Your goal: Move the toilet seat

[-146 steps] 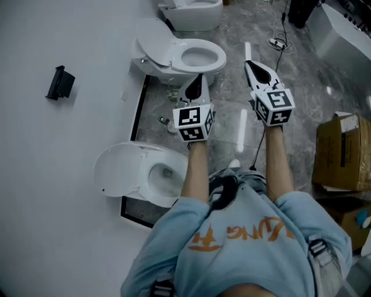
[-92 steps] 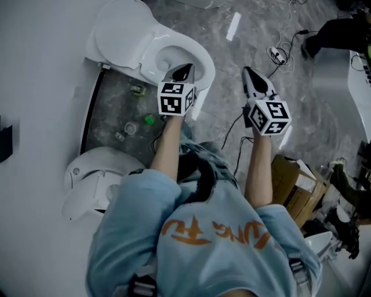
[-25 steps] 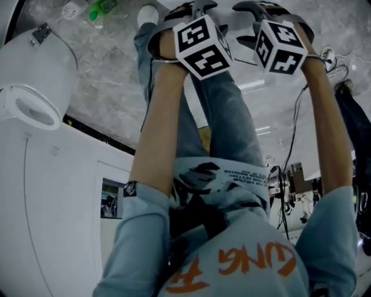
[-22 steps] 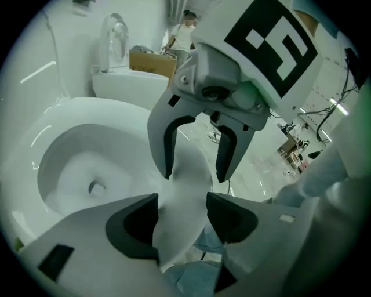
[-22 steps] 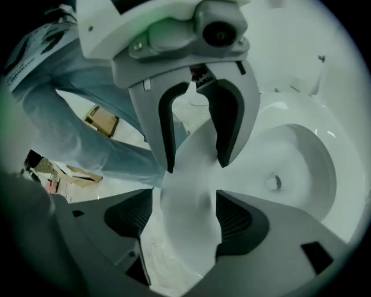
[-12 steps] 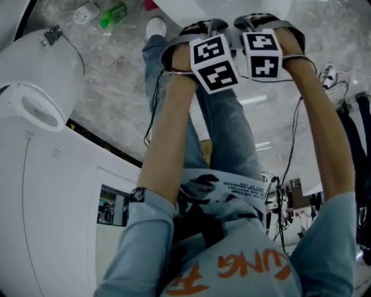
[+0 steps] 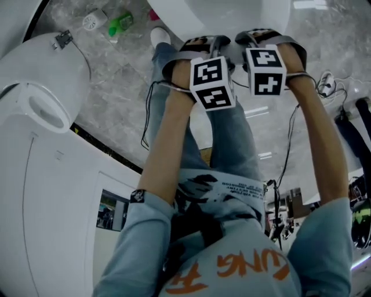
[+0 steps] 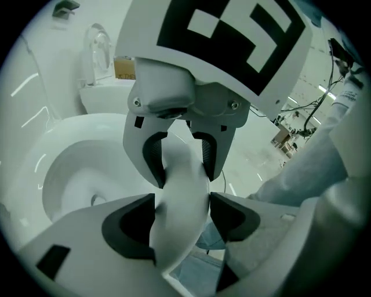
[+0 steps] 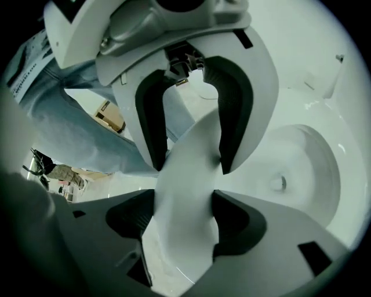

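Observation:
The white toilet (image 7: 220, 13) fills the top of the head view, and both grippers reach side by side to its front edge. In the left gripper view the toilet seat (image 8: 184, 185) runs as a curved white rim between the jaws of my left gripper (image 8: 181, 219), touching both pads. My right gripper (image 8: 179, 154) holds the same rim just beyond. In the right gripper view the toilet seat (image 9: 188, 174) fills the gap of my right gripper (image 9: 184, 223), whose jaws are closing on it. The bowl (image 9: 290, 168) lies open below.
A second white toilet (image 7: 40, 87) stands at the left by a white wall panel (image 7: 46, 220). A green bottle (image 7: 120, 23) and small litter lie on the grey marble floor. Cables (image 7: 324, 87) trail at the right. The person's legs stand under the grippers.
The person has gone from one toilet to another and bent over it. Over the last second both grippers came together and slid onto the seat's front rim.

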`<state>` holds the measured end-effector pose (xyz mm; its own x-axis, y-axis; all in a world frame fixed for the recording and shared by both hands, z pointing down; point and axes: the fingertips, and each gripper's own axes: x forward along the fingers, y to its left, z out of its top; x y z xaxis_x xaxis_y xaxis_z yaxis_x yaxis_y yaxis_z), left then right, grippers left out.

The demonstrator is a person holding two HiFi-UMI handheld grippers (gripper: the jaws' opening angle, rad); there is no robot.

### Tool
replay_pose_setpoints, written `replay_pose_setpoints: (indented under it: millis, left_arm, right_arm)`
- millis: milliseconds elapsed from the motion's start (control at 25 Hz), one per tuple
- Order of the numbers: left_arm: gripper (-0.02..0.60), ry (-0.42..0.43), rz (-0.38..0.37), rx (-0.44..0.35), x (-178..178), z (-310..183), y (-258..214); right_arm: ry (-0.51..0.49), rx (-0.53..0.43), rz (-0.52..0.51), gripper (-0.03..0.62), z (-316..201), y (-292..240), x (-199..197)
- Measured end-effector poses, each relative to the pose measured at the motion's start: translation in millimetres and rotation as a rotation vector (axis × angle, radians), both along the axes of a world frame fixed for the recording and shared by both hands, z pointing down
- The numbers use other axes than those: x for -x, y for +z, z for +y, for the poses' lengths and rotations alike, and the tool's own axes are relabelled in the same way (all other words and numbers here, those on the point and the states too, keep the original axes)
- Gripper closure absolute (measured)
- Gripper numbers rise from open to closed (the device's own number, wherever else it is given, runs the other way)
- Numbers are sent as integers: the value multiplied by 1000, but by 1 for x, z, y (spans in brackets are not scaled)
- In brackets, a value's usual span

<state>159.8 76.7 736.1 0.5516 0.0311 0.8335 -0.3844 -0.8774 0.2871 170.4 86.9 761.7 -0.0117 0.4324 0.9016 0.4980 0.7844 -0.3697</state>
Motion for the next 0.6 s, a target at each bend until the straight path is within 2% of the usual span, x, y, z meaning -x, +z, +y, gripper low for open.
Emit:
replay_pose_setpoints:
  millis: [120,240,320,440,520,600]
  left_arm:
    - [298,-3,-10,-44,3,-2,-15]
    - [289,89,-62,-125,5,4,-23]
    - [253,129,-94,-166,6,8,-25]
    - [252,115,-170,-217,11,-1,-23]
    - [249,106,-171,-228,12,-4,-24]
    - [247,108,-137,-225,11,-3,-29]
  right_arm:
    - [8,4,-14,281,-3,-19,3]
    - [26,14,-38,287,-5,-34,5]
    - [35,18,-46,291,-4,-43,5]
    - [46,33,-51,295,-9,-55,5]
    - [45,40,-55,296,-10,-60,6]
    - [38,54,-54,296,-9,-65,6]
